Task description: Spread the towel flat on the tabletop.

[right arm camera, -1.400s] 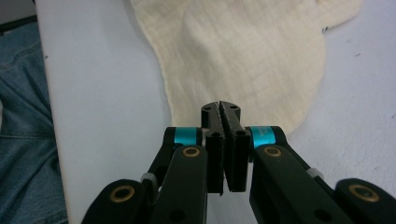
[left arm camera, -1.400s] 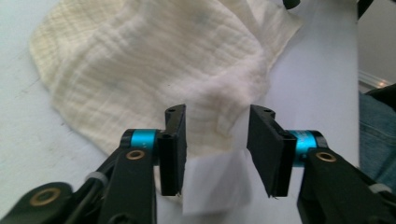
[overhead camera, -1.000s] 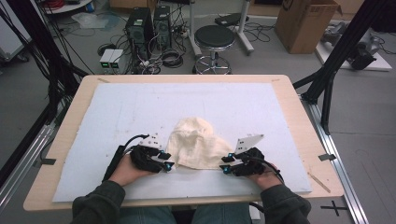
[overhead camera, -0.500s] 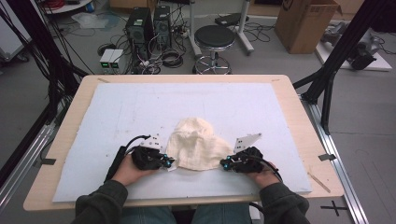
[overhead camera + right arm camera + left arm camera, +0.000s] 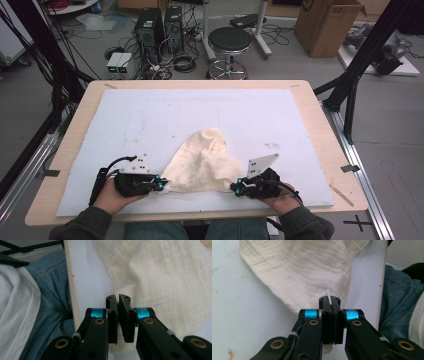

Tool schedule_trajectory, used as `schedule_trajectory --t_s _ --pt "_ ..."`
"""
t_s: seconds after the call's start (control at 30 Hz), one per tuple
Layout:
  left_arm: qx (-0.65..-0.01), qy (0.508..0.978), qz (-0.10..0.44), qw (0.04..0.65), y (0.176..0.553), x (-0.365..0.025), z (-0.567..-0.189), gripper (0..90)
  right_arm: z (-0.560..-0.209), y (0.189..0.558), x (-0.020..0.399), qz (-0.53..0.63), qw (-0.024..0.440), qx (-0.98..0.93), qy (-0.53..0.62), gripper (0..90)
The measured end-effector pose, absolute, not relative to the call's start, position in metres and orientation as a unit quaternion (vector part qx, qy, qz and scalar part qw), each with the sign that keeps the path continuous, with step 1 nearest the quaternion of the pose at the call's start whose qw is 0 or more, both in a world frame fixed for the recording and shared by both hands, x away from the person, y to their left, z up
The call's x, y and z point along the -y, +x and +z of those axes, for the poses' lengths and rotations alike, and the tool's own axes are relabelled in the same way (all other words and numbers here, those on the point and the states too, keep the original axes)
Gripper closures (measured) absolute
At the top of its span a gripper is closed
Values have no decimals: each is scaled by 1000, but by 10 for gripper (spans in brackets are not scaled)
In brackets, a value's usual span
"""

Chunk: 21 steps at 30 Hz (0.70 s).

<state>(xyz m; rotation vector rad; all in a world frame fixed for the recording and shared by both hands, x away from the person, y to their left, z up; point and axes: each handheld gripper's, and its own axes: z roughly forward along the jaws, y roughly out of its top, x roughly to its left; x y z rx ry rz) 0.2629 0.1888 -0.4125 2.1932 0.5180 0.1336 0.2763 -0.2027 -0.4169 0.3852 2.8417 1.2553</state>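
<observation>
The wooden desk [image 5: 320, 115] carries a pale blue mat [image 5: 150, 120], and on its near half lies a cream muslin cloth [image 5: 202, 162], bunched into a rough triangle with its peak pointing away from the person. Each near corner of it is pinched: the left hand-held gripper [image 5: 161, 185] has its jaws clamped on the left corner, a sliver of fabric poking up between the pads [image 5: 327, 315] in the left gripper view, and the right hand-held gripper [image 5: 236, 188] is closed on the right corner, the cloth [image 5: 160, 282] running under its jaws. Both pairs of jaws have just been closing onto the fabric. The step in hand looks like taking hold to spread or fold the cloth; the next move calls for lifting both corners together with even tension. Compared with a second ago, the grippers sit farther apart and the near edge is drawn wider.
</observation>
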Motion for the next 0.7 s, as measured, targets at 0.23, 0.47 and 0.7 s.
schedule_trajectory --t_s 0.23,0.47,0.7 --pt "-208 870 41 446 264 -190 -413 783 -412 274 199 421 -2 -899 119 714" --pt "-227 847 48 478 293 -183 -395 615 -391 297 207 447 40 -881 147 640" --pt "-265 830 88 482 337 -161 -392 573 -402 345 202 431 73 -879 190 554"
